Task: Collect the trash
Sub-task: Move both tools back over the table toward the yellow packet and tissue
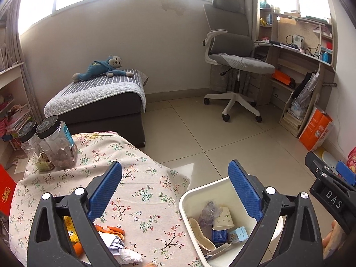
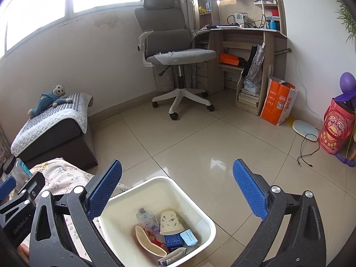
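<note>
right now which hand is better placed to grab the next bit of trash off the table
Left. The left gripper hangs open over the floral table, with the crumpled paper and orange peel just beneath. The right gripper, also open, hangs over the bin.

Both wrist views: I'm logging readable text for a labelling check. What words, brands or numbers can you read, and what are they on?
"DAS": on the right gripper, seen from the left wrist.
"GenRobot.AI": on the left gripper, seen from the right wrist.
Orange paper bag: print too small to read.
Red drum: characters too blurred.
Jar label: unreadable.
Blue boxes in the white bin: unreadable.
</note>
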`<state>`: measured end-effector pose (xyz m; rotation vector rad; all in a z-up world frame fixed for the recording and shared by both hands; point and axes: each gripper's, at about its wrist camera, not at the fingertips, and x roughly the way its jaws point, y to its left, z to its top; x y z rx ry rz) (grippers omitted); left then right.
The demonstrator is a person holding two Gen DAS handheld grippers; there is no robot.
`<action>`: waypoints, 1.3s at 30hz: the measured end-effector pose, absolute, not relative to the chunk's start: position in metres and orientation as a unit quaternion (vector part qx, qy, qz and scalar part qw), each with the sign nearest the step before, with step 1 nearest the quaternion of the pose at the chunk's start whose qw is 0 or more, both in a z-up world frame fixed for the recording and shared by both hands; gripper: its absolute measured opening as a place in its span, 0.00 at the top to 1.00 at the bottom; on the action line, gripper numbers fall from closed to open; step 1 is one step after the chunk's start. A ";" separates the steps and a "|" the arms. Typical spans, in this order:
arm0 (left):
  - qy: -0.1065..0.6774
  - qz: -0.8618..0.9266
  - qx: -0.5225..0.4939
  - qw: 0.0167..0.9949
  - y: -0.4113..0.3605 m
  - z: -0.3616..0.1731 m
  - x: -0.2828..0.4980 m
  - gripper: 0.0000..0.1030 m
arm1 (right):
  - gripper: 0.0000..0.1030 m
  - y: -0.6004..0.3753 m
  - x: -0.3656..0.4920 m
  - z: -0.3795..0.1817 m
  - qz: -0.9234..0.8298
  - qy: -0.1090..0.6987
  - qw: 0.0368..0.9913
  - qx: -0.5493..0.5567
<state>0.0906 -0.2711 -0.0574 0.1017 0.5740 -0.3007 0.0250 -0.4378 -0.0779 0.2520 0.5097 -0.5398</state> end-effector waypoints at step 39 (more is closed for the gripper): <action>0.312 0.080 -0.028 0.946 0.003 -0.088 0.078 0.09 | 0.07 -0.193 0.105 -0.103 -0.018 0.353 0.935 0.000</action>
